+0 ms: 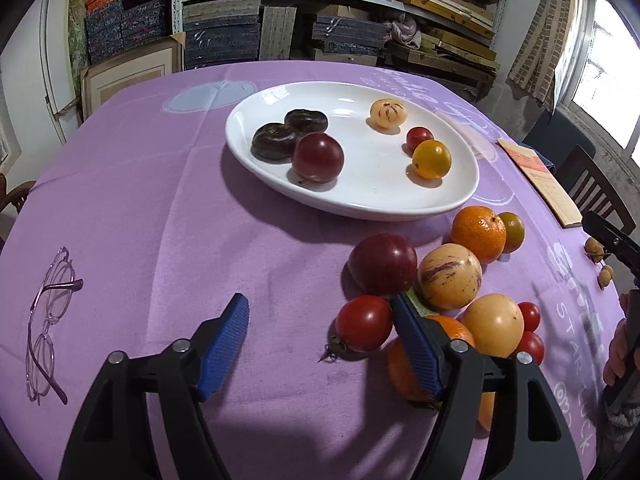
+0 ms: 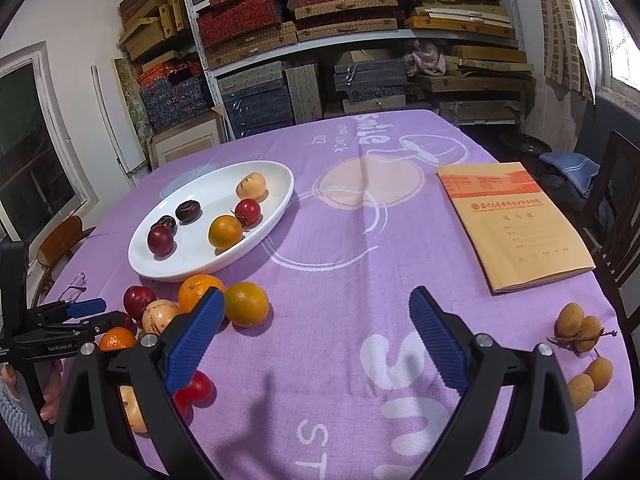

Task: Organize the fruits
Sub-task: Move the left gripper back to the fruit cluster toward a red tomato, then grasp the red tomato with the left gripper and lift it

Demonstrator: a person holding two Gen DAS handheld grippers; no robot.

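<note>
Six fruits are seen on the white plate [image 1: 460,196], with more heaped on the purple tablecloth [image 1: 160,220] beside it. The left gripper [image 1: 320,320] is held wide open beside a red tomato [image 1: 364,323]; the right gripper [image 2: 316,312] is likewise spread above bare cloth.

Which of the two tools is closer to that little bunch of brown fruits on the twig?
The right tool. The brown fruit bunch lies just beside its right finger. The left tool is over by the loose fruit pile, with the bunch far off at the table's edge.
</note>
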